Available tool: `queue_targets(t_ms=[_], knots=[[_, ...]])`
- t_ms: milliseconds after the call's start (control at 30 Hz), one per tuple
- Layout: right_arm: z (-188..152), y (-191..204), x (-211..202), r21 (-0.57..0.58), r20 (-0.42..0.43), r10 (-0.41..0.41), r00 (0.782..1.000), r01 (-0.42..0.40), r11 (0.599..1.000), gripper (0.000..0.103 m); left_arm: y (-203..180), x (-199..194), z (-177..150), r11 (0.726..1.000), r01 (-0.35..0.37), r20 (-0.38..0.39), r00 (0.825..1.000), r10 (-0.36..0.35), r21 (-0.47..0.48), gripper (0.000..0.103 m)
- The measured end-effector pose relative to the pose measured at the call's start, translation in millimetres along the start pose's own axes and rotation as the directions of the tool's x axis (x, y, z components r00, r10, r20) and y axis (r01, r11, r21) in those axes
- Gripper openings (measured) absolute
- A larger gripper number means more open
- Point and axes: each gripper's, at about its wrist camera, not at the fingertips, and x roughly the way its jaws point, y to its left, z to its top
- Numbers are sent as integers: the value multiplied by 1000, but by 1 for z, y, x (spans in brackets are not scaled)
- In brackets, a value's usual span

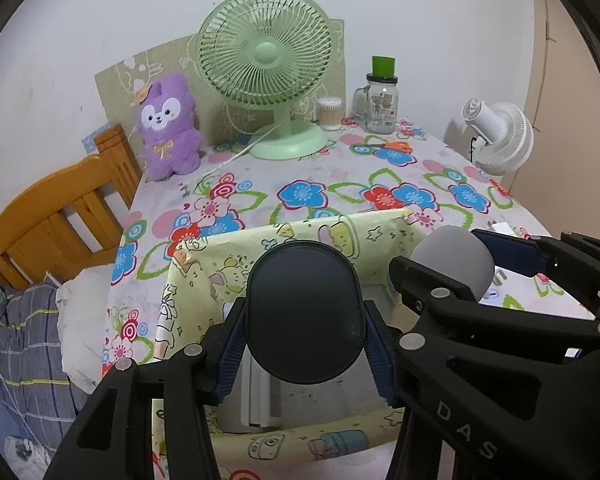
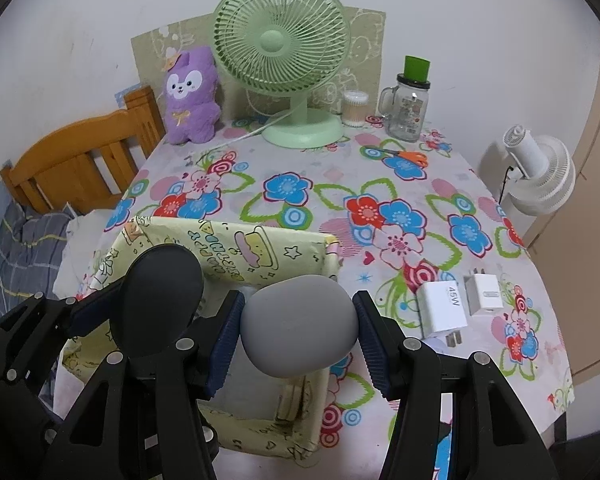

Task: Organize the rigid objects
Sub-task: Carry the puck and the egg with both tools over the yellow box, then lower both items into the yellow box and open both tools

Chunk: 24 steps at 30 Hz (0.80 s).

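My left gripper [image 1: 304, 336] is shut on a dark oval object [image 1: 303, 312] and holds it over the open yellow patterned box [image 1: 204, 264]. My right gripper [image 2: 299, 326] is shut on a light grey oval object [image 2: 299, 326] and holds it over the same box [image 2: 236, 252]. The grey object also shows at the right of the left wrist view [image 1: 454, 258], and the dark one at the left of the right wrist view [image 2: 160, 300]. Two white chargers [image 2: 444, 308] lie on the cloth to the right of the box.
On the floral tablecloth [image 2: 340, 184] stand a green fan [image 2: 284, 60], a purple plush toy [image 2: 190, 96], a glass jar with a green lid [image 2: 408, 108], a cotton swab tub [image 2: 354, 108] and orange scissors [image 2: 410, 156]. A white fan [image 2: 540, 172] is right, a wooden bedhead [image 2: 80, 160] left.
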Motion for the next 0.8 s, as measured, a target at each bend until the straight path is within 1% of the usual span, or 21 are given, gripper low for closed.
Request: queue_targets(t_ms=[300, 433, 633, 700, 800], knots=[[5, 13, 21, -38, -45, 14, 999, -16, 999, 59, 14, 20, -2, 1000, 17, -66, 998, -18, -9, 57], [8, 21, 32, -70, -70, 24, 997, -29, 997, 59, 22, 30, -3, 999, 31, -107, 994, -33, -26, 57], [10, 29, 48, -92, -113, 34, 993, -45, 995, 59, 30, 44, -3, 999, 30, -154, 987, -36, -39, 57], [11, 31, 54, -96, -126, 37, 991, -49, 994, 59, 32, 47, -4, 999, 24, -164, 986, -31, -42, 57], [13, 32, 60, -93, -139, 37, 990, -50, 994, 59, 32, 48, -3, 1000, 2, -159, 987, -6, -25, 57]])
